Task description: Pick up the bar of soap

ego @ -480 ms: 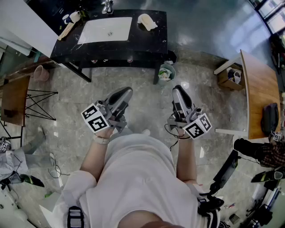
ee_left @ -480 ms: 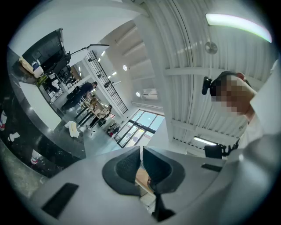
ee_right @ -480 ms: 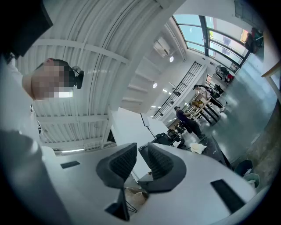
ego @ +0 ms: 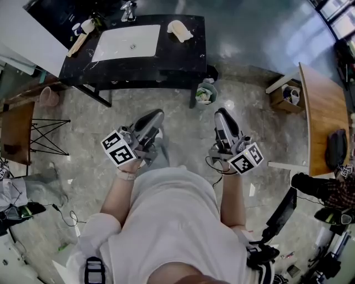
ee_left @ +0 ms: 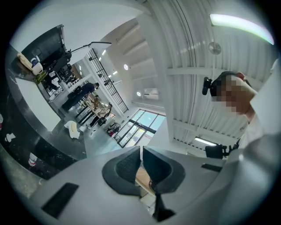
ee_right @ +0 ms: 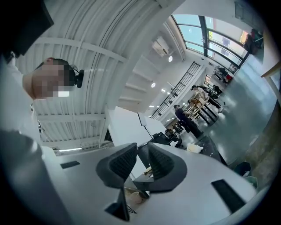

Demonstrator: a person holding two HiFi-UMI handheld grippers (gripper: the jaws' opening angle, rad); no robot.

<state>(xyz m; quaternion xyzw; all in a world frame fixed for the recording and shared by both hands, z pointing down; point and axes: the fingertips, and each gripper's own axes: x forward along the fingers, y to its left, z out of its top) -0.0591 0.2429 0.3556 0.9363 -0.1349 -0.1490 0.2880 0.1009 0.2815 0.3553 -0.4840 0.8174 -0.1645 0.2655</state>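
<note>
Black marble counter (ego: pixel 186 52) on dark legs. White basin (ego: pixel 126 42) set in it, left of centre. Right of basin: pale bar of soap (ego: pixel 179 30) on the bare top. Beyond basin: tap (ego: pixel 128 9). Left of basin: white pots (ego: pixel 83 25), slanted wooden stick (ego: pixel 77 44)

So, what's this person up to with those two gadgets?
A person stands back from a black counter with a white sink. Each hand holds a gripper; the left gripper and right gripper are both shut and empty, pointing toward the counter. A pale lump right of the sink, possibly the soap, lies untouched.
</note>
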